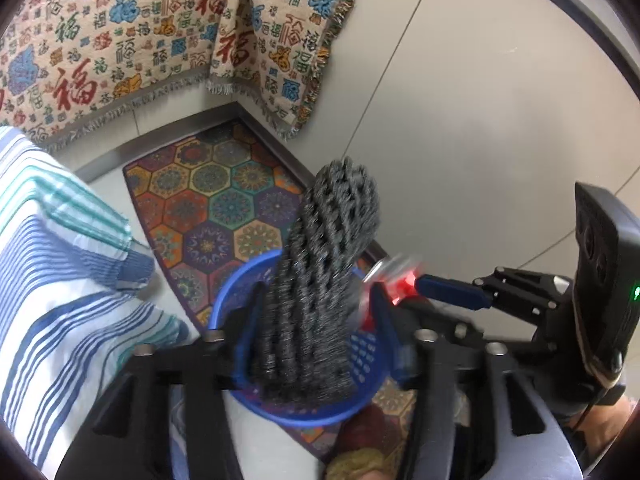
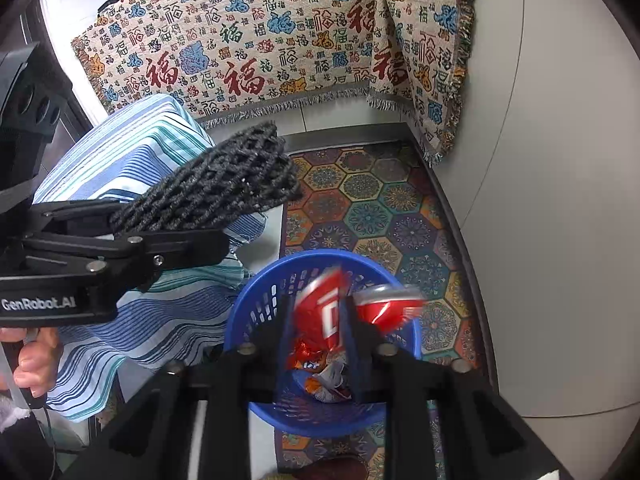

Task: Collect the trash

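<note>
Both loads above the blue basket point(image 2: 256, 304)

Left gripper point(image 1: 316, 320) clamps upright foam net point(image 1: 332, 264); right gripper point(image 2: 320, 320) clamps red can point(image 2: 324, 316) — basket directly below.

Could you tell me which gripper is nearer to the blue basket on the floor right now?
The right gripper. It holds the red can directly above the blue basket. The left gripper, gripping the dark foam net, is off to the side over the striped cloth.

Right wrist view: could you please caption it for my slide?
Right gripper holds a crushed red can above the blue basket of wrappers.
</note>
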A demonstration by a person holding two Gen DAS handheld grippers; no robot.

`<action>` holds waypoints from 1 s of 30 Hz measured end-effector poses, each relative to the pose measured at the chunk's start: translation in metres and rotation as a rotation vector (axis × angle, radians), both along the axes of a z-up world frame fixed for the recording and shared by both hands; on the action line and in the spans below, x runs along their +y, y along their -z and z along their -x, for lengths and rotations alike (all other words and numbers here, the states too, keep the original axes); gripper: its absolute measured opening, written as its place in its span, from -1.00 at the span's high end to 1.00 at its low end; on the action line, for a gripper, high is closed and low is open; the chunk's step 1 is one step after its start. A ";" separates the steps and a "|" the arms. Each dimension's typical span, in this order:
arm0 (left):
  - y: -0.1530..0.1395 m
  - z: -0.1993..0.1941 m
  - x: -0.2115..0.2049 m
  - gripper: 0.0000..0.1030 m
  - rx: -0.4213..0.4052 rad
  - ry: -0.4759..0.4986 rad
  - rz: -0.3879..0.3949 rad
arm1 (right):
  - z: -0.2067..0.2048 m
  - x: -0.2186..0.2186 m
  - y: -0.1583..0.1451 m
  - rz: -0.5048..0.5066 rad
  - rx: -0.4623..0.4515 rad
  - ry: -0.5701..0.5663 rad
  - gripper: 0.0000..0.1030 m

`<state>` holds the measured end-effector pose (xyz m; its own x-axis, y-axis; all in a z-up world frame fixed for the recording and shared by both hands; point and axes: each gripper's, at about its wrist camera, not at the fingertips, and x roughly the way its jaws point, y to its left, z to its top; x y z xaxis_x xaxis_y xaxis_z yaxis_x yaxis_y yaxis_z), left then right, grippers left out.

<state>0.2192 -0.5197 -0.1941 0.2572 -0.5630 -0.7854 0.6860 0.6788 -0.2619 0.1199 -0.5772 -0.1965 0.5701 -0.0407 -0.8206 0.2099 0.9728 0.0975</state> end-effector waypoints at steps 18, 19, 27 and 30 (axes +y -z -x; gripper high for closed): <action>-0.027 0.036 0.012 -0.74 -0.063 0.010 -0.003 | 0.054 -0.011 -0.042 0.052 -0.117 0.212 -0.39; -0.032 0.043 0.019 -0.94 -0.073 0.011 -0.009 | 0.059 -0.007 -0.048 0.051 -0.120 0.231 -0.63; -0.063 0.129 0.089 -0.99 -0.320 -0.089 -0.119 | 0.131 0.068 -0.089 0.129 -0.092 0.412 -1.00; -0.072 0.162 0.105 -0.99 -0.387 -0.097 -0.154 | 0.159 0.103 -0.100 0.148 -0.101 0.439 -1.00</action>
